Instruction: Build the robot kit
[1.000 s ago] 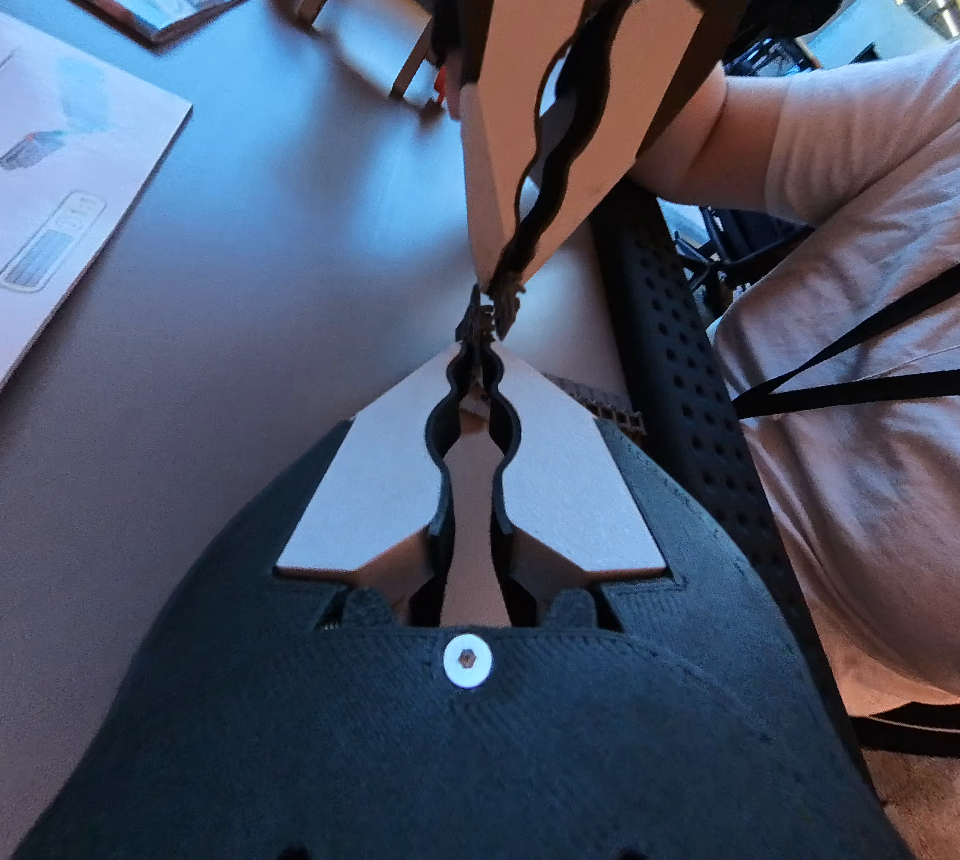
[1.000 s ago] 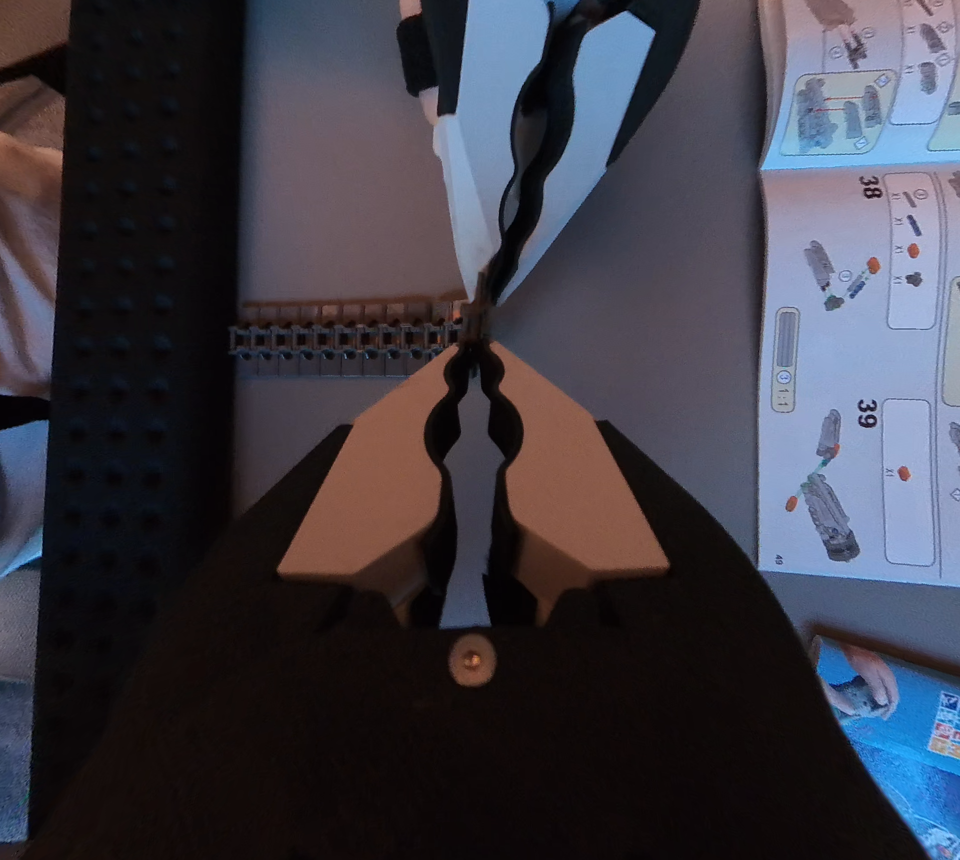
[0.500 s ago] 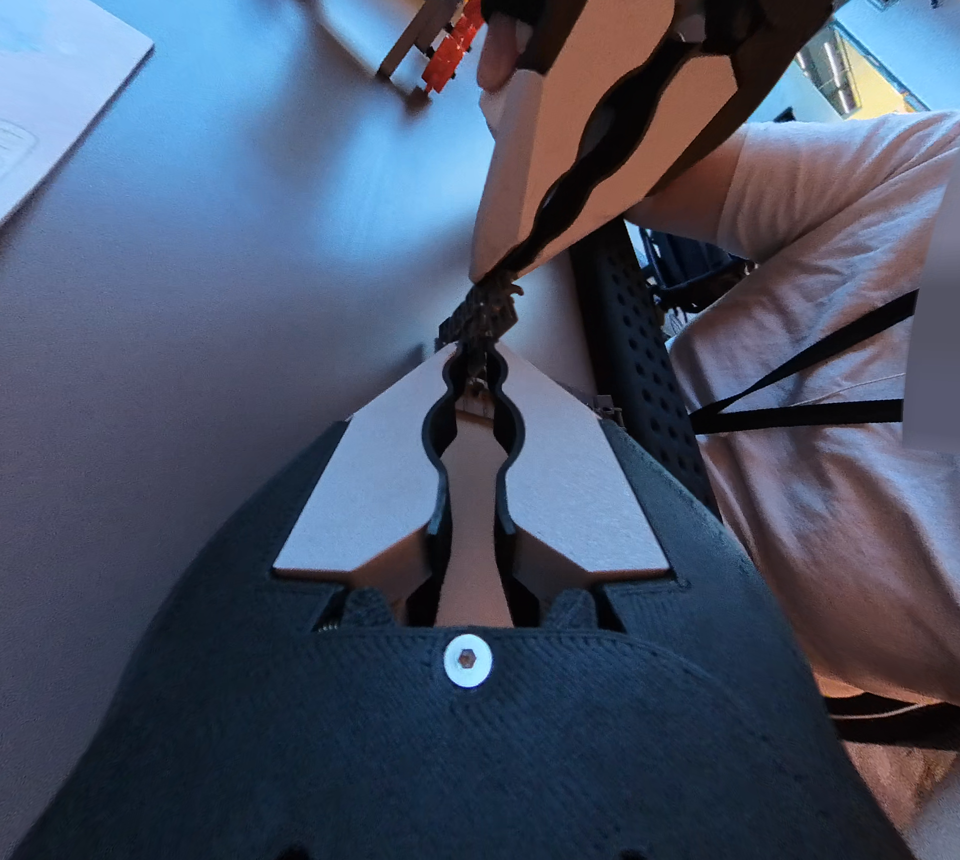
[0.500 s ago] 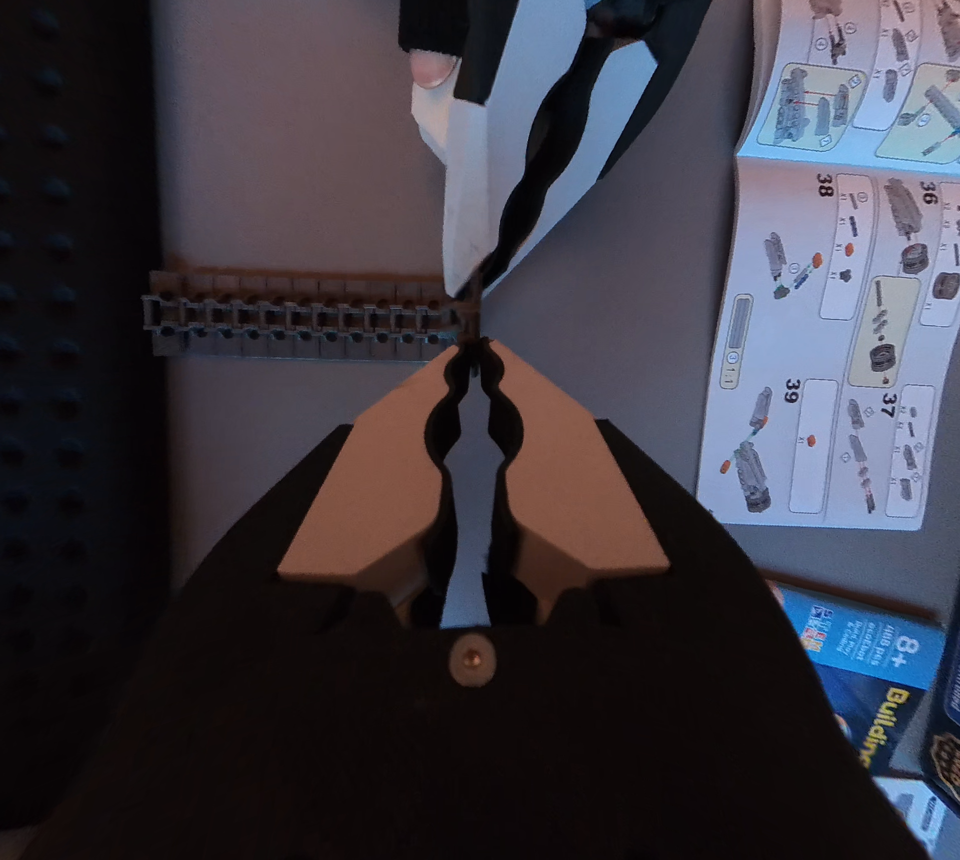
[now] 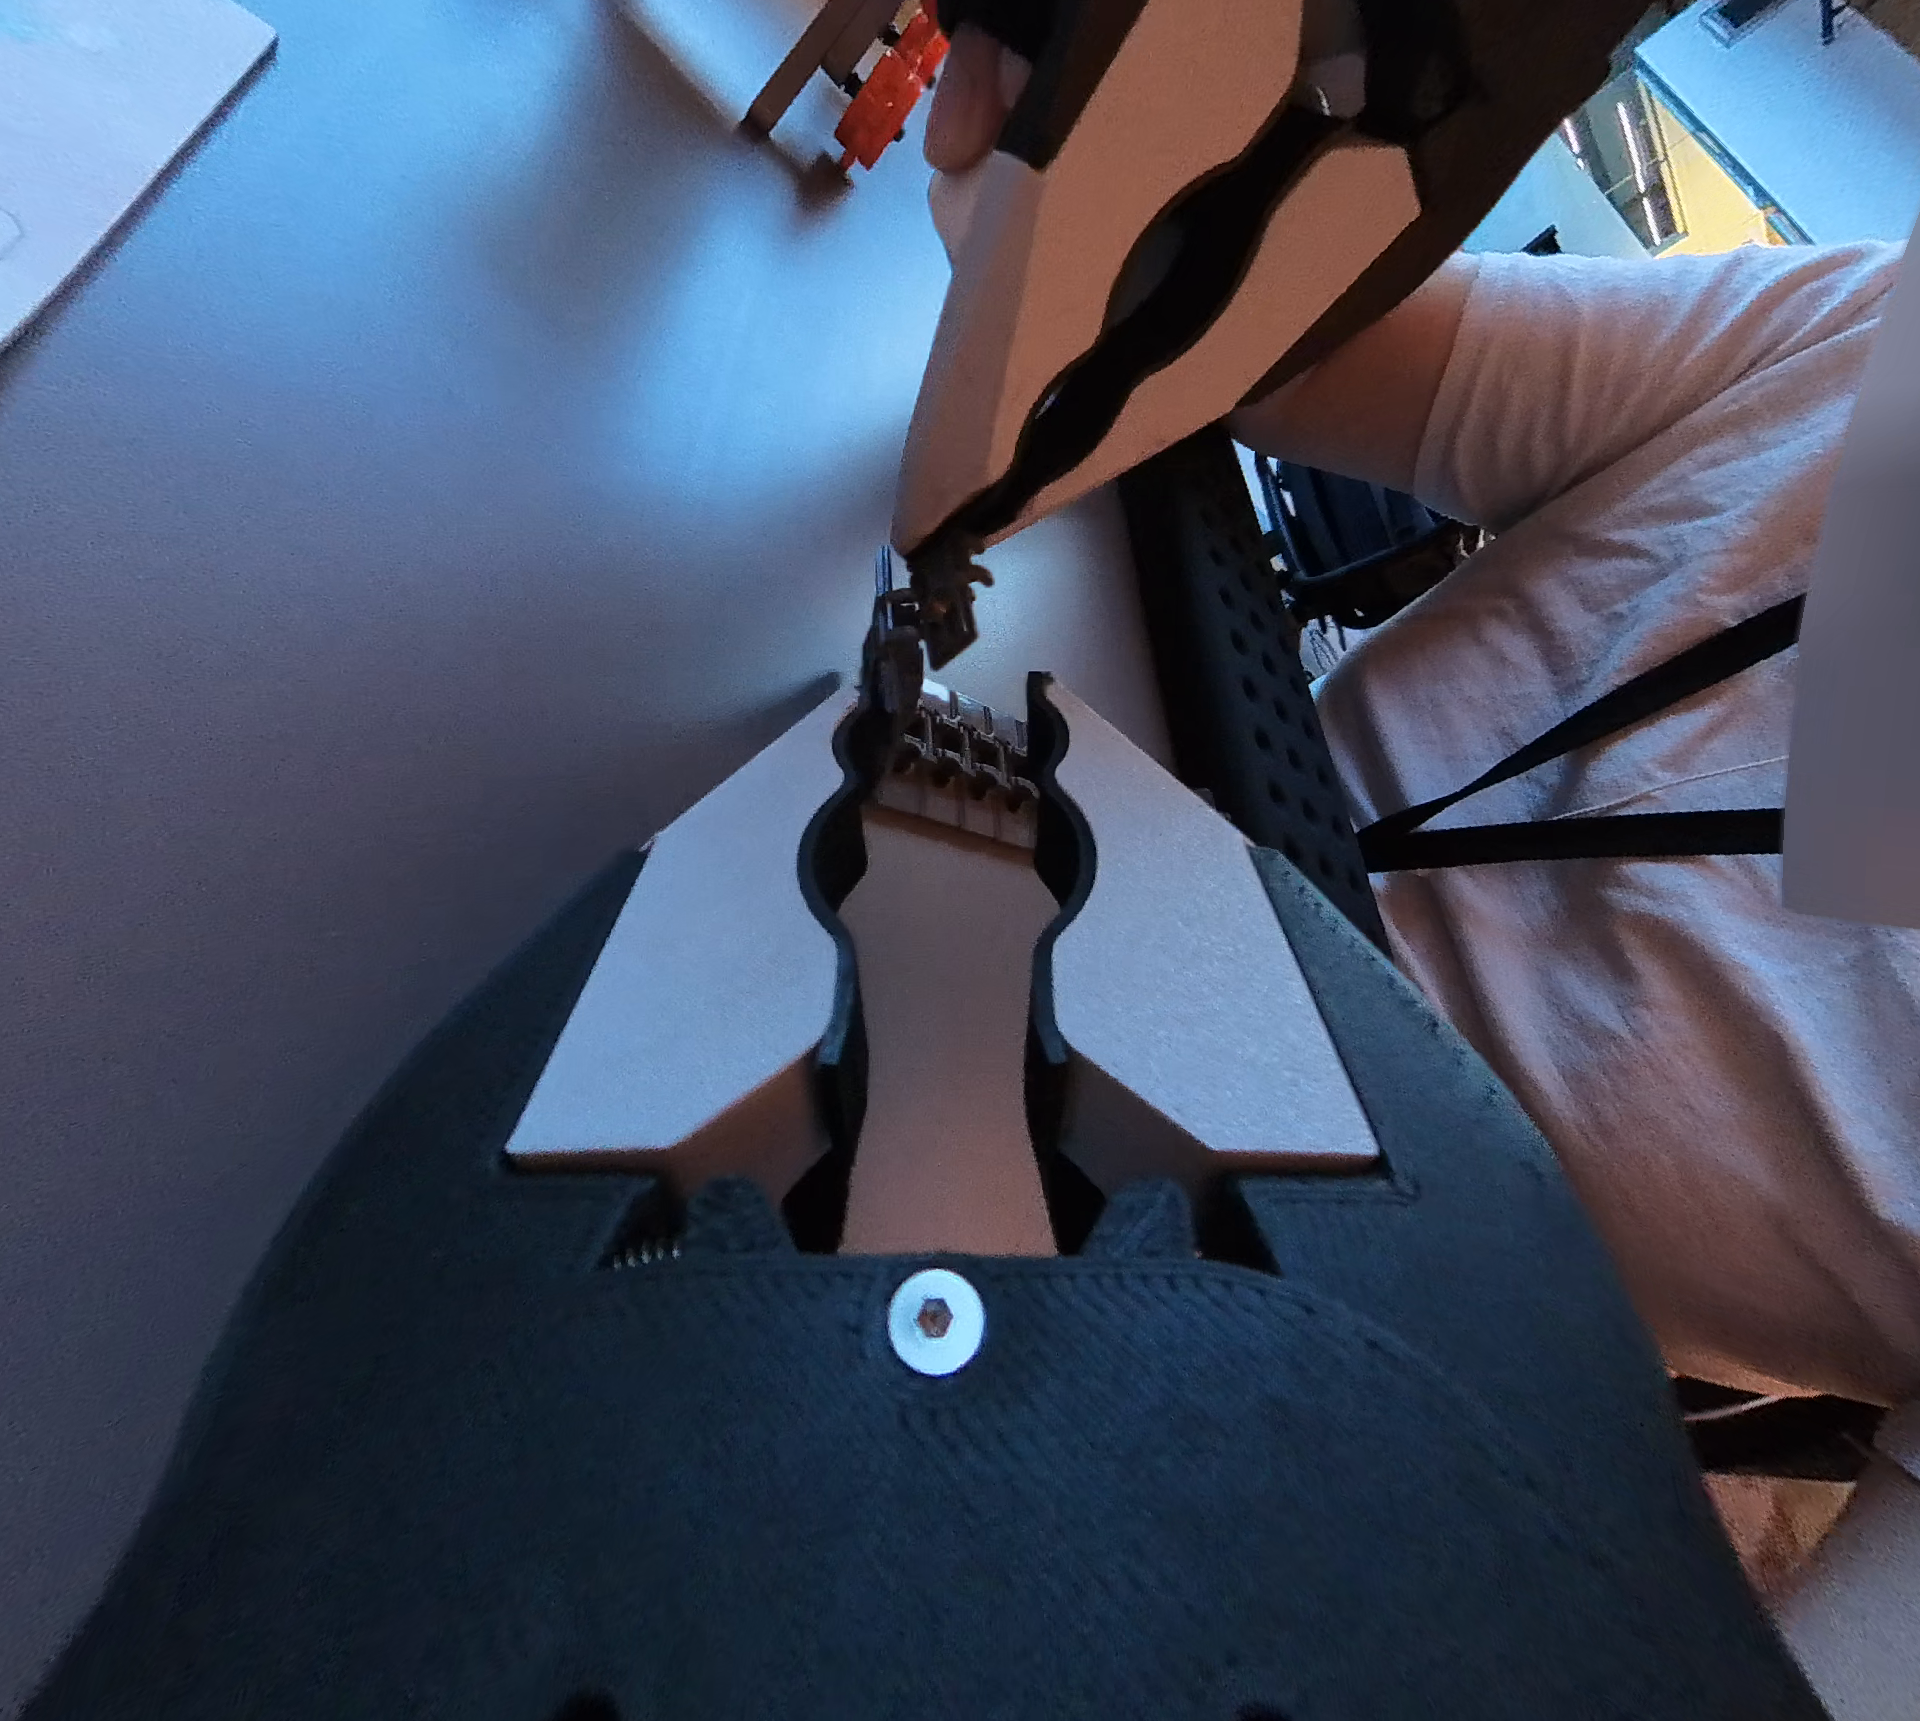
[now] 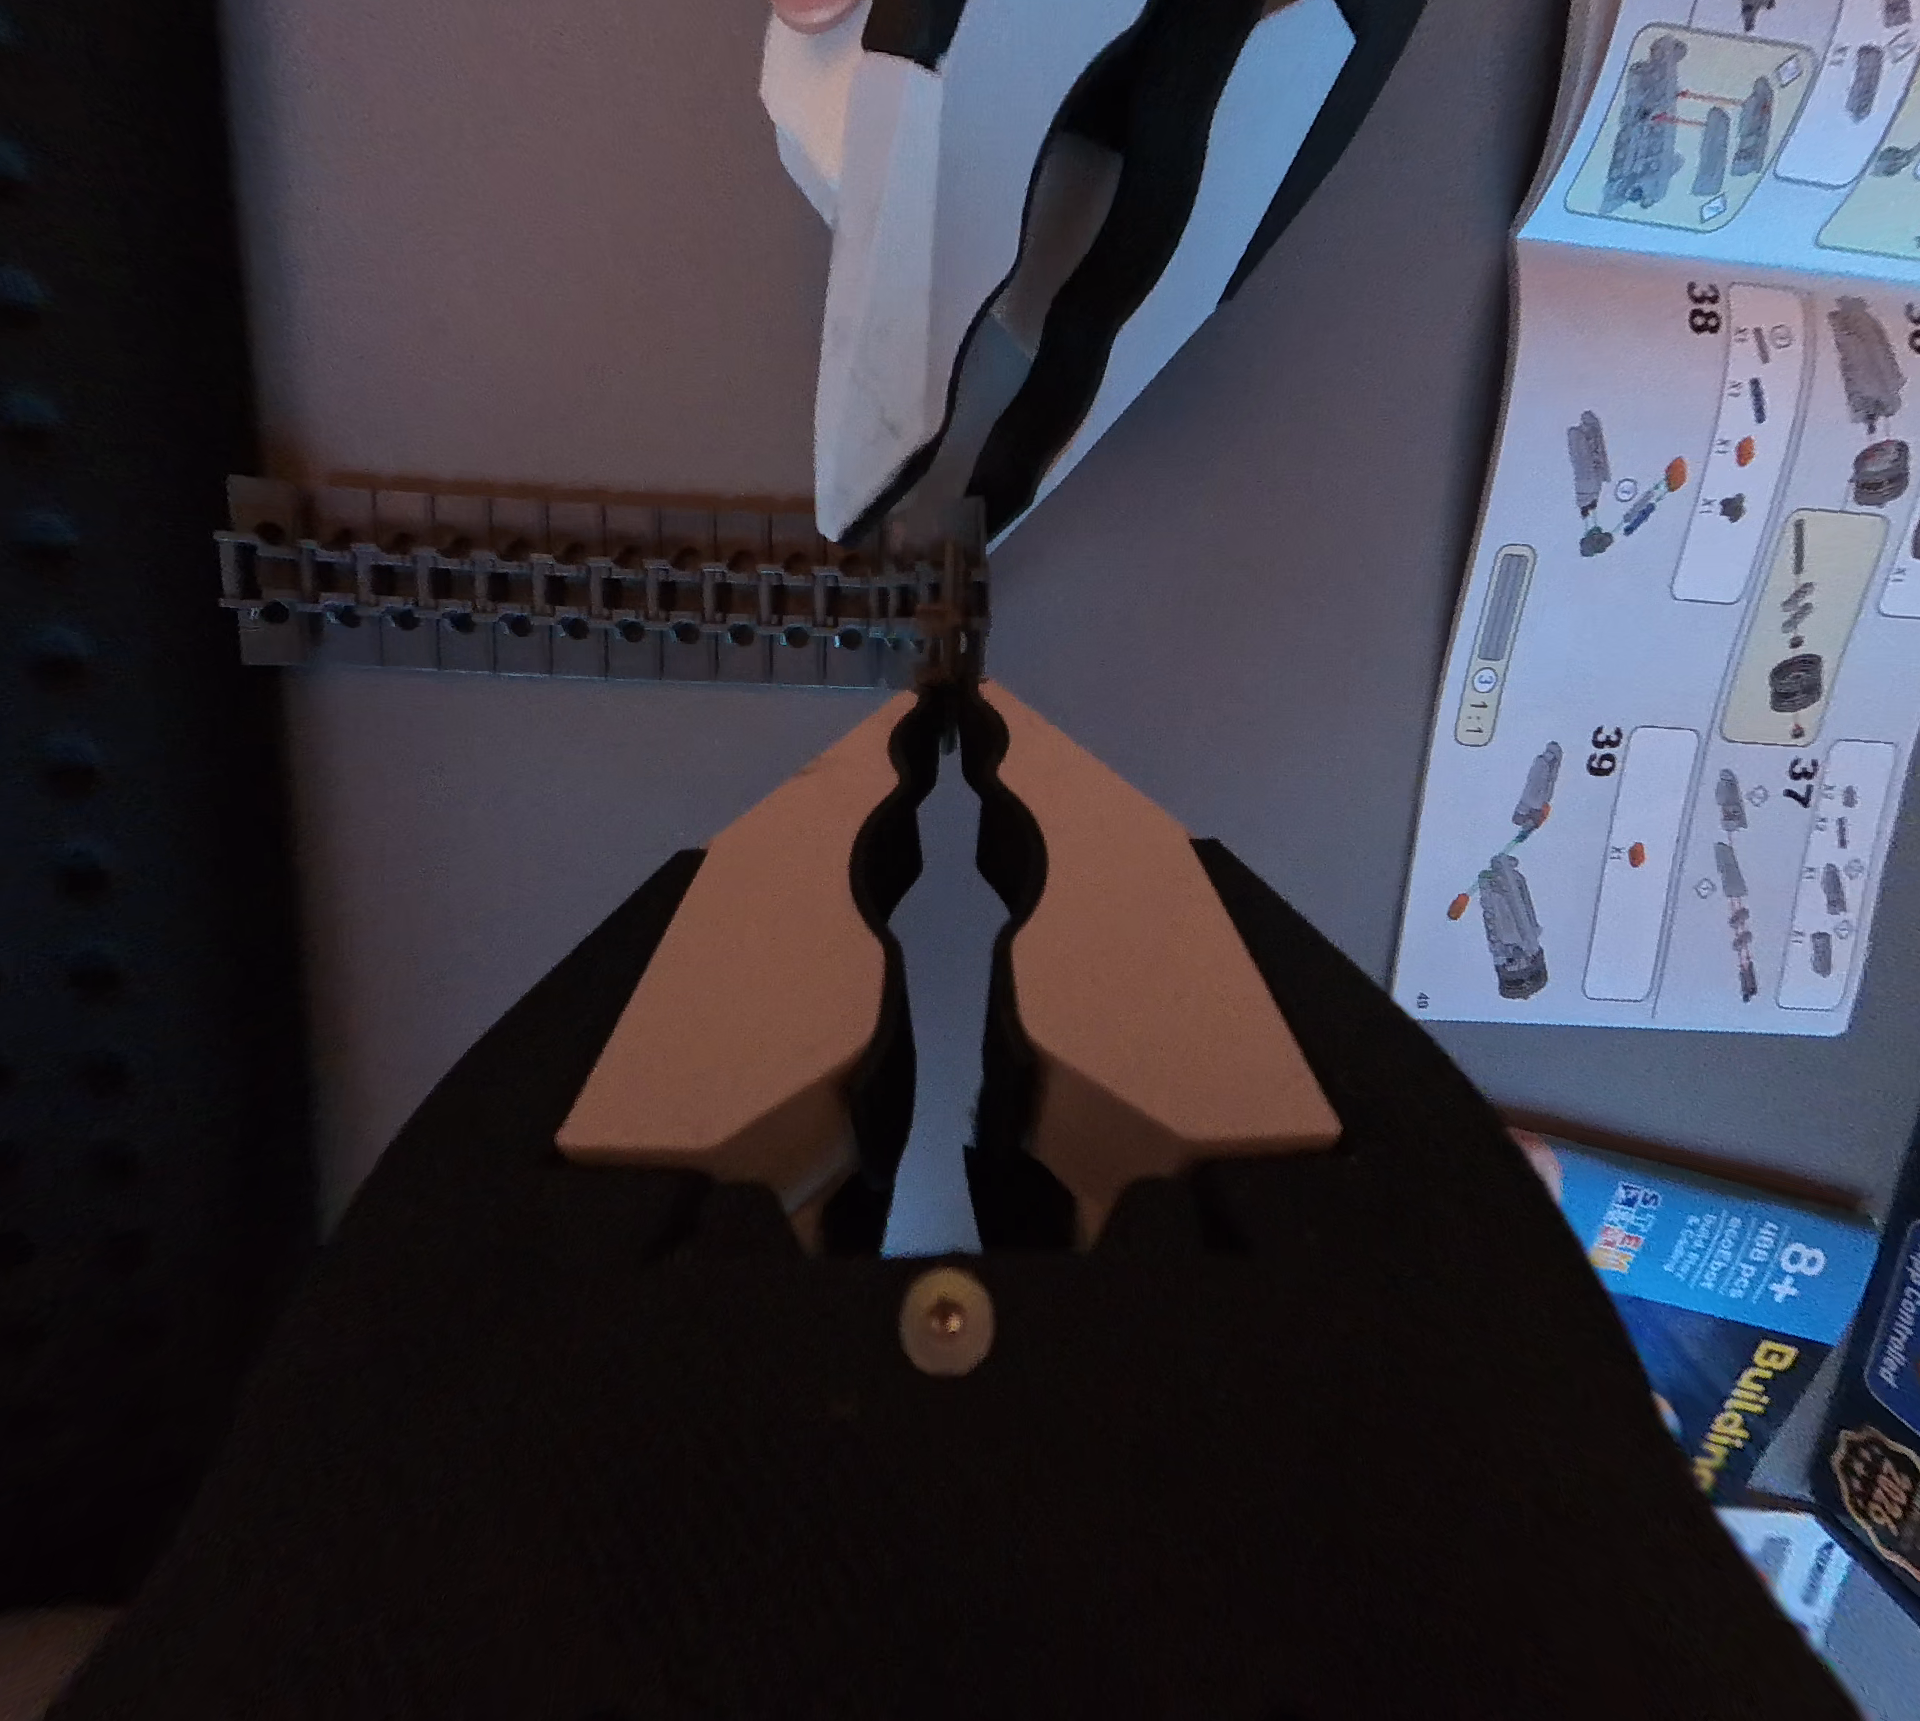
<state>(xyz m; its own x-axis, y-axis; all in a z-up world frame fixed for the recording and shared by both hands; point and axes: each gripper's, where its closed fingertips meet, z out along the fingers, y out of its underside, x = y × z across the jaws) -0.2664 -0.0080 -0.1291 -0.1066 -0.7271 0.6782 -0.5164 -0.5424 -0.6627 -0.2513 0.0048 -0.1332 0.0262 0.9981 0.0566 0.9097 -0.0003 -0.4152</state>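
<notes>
A grey track chain of many small links [image 6: 561, 601] lies flat on the grey table [image 6: 499, 217]. My right gripper [image 6: 948, 705] is shut on the chain's right end link, which is lifted and bent upward. In the left wrist view the same gripper [image 5: 940, 541] hangs from above, pinching that dark end link. My left gripper [image 5: 940, 700] is open, its fingertips on either side of the chain [image 5: 966, 752] just below the held link. From the right wrist view the left gripper [image 6: 914, 528] comes in from the top with its jaws parted over the chain's end.
An open instruction booklet [image 6: 1662, 632] lies to the right, with printed boxes [image 6: 1756, 1308] below it. A black studded mat [image 6: 104, 632] runs along the left. A partly built model with red parts [image 5: 883, 82] stands farther off. A person in a white shirt [image 5: 1662, 736] sits close. My two grippers' fingertips are within a few centimetres of each other.
My left gripper has opened and let go of the chain's end. The right gripper stays shut on the end link and has lifted it slightly. Both cameras have come closer.
</notes>
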